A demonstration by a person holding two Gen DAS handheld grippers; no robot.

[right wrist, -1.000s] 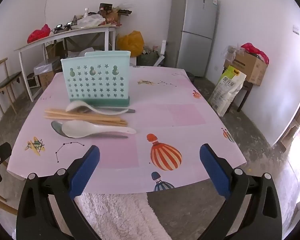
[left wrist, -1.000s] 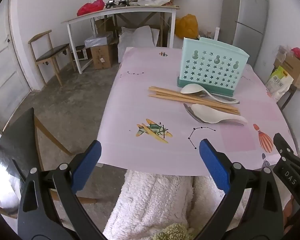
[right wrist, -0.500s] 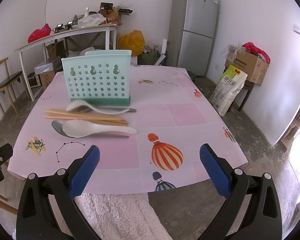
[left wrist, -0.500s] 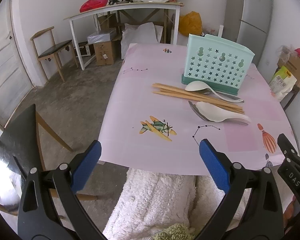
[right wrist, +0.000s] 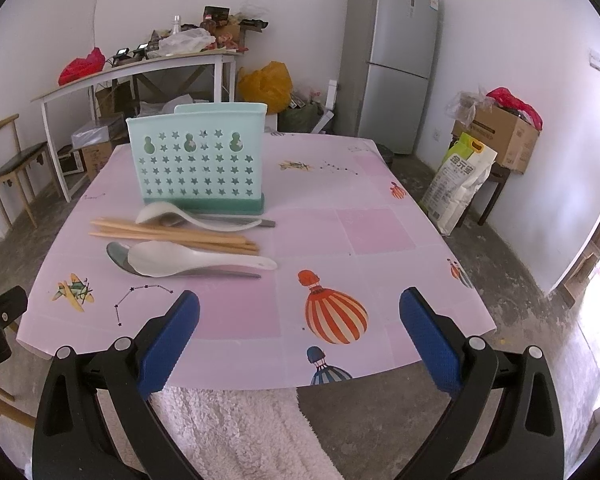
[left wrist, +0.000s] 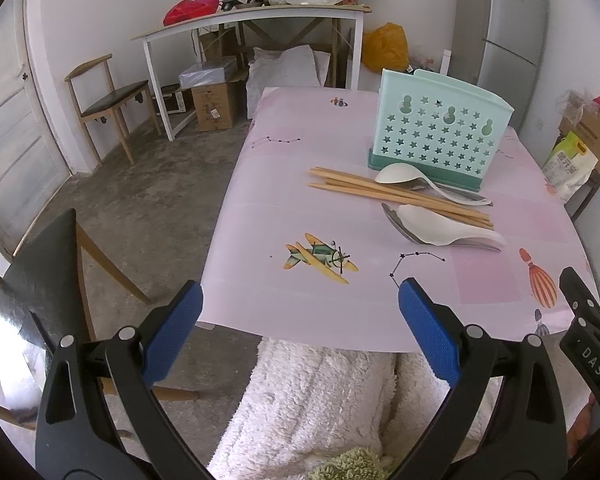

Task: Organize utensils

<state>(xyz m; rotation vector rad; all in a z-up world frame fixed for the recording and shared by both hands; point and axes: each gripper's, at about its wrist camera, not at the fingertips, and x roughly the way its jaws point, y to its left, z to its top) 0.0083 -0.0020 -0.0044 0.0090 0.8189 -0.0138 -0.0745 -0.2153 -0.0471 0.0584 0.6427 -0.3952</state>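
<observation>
Both my claws, left gripper (left wrist: 300,320) and right gripper (right wrist: 299,326), hang wide open and empty at the table (right wrist: 380,240) edge. Ahead: two white spoons (right wrist: 204,262), two metal spoons (right wrist: 118,254), several chopsticks (right wrist: 172,234) before one mint holder (right wrist: 198,160)

Utensils laid out before the holder, left gripper (left wrist: 300,320) wide open at the near edge.

On the pink table (left wrist: 260,280), wooden chopsticks (left wrist: 396,194) lie just in front of the mint utensil holder (left wrist: 440,136) toward the far right; one white spoon (left wrist: 420,180) rests across them, another white spoon (left wrist: 448,230) over a metal spoon (left wrist: 392,216) nearer.
</observation>
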